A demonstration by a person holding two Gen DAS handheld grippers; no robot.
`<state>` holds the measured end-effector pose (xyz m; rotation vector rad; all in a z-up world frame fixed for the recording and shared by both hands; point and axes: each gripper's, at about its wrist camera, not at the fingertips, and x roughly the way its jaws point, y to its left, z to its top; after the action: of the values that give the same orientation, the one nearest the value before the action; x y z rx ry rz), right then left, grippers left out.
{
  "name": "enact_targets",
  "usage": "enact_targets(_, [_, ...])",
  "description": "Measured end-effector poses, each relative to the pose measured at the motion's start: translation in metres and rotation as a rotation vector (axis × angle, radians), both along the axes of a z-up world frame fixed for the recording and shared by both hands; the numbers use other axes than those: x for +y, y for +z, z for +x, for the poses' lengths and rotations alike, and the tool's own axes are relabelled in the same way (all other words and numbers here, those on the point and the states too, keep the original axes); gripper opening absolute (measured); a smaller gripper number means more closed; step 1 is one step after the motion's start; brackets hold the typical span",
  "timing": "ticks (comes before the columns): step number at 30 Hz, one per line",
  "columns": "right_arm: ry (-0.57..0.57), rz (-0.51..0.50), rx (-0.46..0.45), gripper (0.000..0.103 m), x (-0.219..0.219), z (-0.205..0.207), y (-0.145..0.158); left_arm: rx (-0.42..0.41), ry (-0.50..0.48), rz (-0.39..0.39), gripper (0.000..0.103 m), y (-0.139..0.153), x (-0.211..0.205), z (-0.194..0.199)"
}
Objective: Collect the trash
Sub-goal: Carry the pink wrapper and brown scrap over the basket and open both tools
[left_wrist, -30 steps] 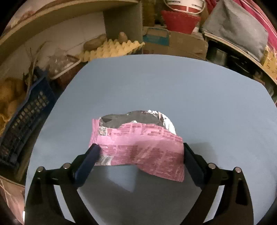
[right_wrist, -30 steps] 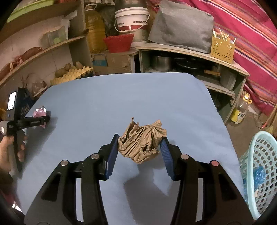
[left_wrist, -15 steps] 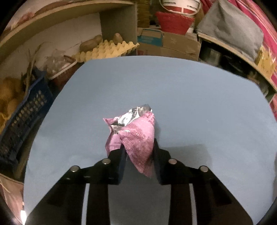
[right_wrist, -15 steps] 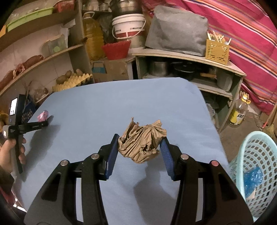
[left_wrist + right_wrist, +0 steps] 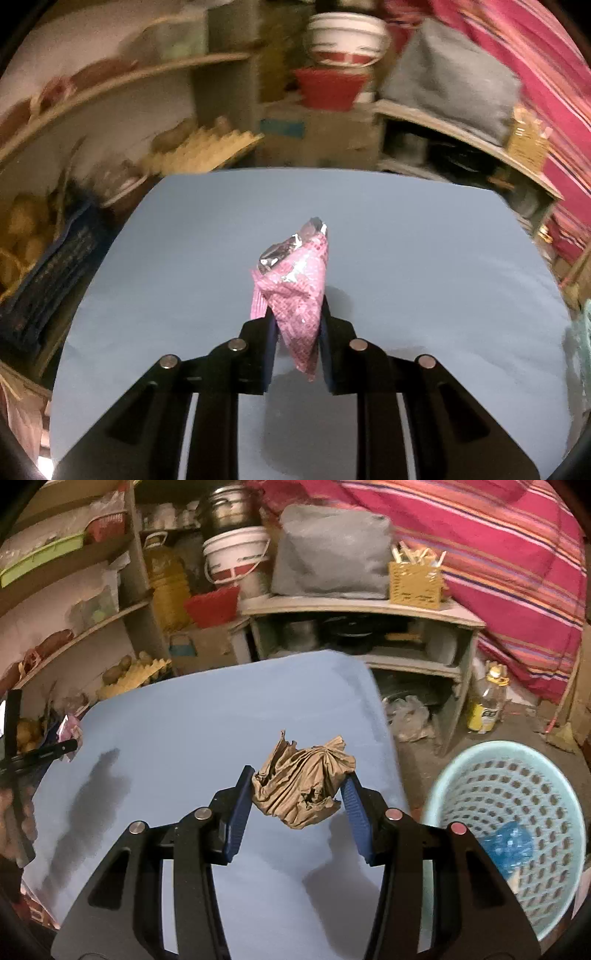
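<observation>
Above the blue table [image 5: 207,716], right gripper [image 5: 299,794] is clamped on crumpled brown paper [image 5: 301,784], left gripper [image 5: 295,332] pinching a pink wrapper [image 5: 295,295]. Laundry-style basket [image 5: 517,775] sits low right; I'd hold firm, release right over it.

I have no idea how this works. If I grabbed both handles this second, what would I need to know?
Left gripper: shut on the pink snack wrapper, held above the blue table.
Right gripper: shut on the crumpled brown paper, near the table's right edge.
The light blue basket stands on the floor to the right, with something blue already inside.
Done: both pieces are picked up.
Left: carry each over the basket and let go, probably the paper first.
</observation>
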<state>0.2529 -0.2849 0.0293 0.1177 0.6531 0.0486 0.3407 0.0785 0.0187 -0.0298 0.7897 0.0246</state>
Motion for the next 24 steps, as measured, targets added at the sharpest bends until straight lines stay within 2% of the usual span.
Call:
enact_targets(8, [-0.074,0.02,-0.032,0.048,-0.054,-0.023,0.012,-0.054,-0.114,0.01,0.021,0.021,-0.083,-0.025])
enact_targets(14, [-0.132,-0.013,-0.036,0.048,-0.09,-0.04,0.012,-0.076,-0.187,-0.052,0.021,0.03,-0.141,-0.035])
enact_targets(18, [-0.176,-0.026,-0.035,0.048,-0.116,-0.054,0.009,-0.086,-0.243,-0.063,0.021,0.035,-0.185,-0.042])
enact_targets(24, [-0.269,0.03,-0.048,0.048,-0.172,-0.085,0.006,-0.101,-0.334,-0.073,0.021,0.038,-0.249,-0.045])
